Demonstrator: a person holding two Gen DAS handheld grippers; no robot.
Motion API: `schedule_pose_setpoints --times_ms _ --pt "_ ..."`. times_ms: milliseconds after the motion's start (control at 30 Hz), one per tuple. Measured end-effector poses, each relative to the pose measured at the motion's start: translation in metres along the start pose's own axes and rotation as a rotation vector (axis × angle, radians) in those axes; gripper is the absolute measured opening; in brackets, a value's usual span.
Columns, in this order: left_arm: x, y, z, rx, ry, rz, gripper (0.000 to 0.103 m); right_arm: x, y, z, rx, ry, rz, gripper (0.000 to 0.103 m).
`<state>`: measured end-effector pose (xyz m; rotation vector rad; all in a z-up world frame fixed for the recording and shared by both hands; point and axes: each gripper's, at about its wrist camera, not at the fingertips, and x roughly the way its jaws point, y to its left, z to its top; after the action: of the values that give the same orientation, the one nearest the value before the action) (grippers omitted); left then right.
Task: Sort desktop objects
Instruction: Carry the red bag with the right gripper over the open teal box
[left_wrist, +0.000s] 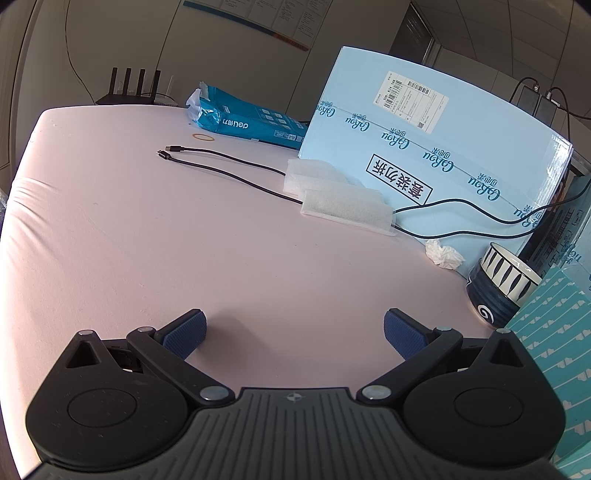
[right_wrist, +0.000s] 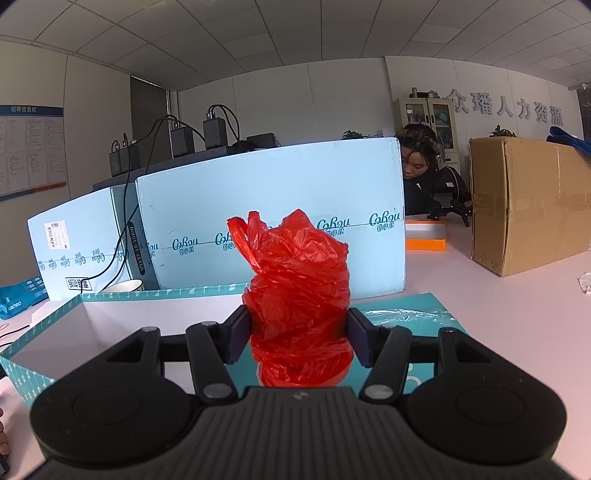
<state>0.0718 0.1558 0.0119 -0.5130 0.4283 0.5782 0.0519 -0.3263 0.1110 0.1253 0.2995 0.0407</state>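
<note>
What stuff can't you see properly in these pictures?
- Inside the striped bowl, left wrist view: seen from the side, its wall hides it.
- Floor of the teal box, right wrist view: the right gripper and red plastic bag cover it.
- Shipping label on the blue carton: print too small.
- Black cables: far ends cut off behind the carton.
</note>
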Motion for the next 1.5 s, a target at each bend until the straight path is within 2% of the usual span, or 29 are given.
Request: schedule_pose_setpoints --times_ms 400,1500 --pt "-0.001 0.002 0.000 -0.009 -0.002 -0.008 0.103 0.004 0.015 0.001 -0.073 -0.011 -0.076 0.059" --pt "-0.001 0.001 0.000 -0.006 -0.001 -0.007 0.103 0.009 0.061 0.015 -0.114 -0.020 0.007 0.059"
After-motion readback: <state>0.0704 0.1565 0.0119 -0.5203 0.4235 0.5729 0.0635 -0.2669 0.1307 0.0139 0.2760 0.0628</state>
